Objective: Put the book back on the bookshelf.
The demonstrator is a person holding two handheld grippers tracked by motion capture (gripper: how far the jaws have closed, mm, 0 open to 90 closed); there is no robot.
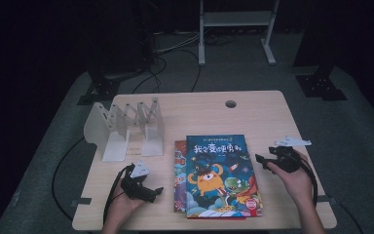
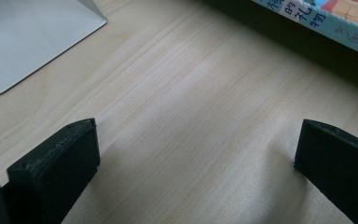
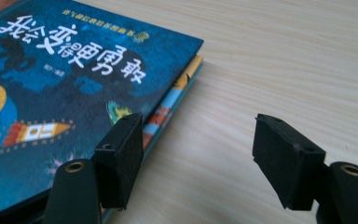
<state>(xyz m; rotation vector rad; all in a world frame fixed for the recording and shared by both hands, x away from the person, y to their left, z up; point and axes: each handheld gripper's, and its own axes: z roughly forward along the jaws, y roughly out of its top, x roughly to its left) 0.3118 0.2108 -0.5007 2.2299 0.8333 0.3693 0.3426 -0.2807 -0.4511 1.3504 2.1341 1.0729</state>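
Dark room, dim light w/ table lit brightest. Light wood table (image 1: 253, 114) w/ round cable hole (image 1: 231, 104) near far edge. Grey carpet floor (image 1: 365, 141) around it. Black cables (image 1: 168, 61) trail behind. White metal frame (image 1: 236, 29) at back, black stand bases (image 1: 320, 85) on both sides.

Light wood-grain worktop (image 1: 253, 114), kinda matt; top book (image 1: 221, 175) has a glossy paper cover; white rack (image 1: 126, 129) looks smooth matt metal.
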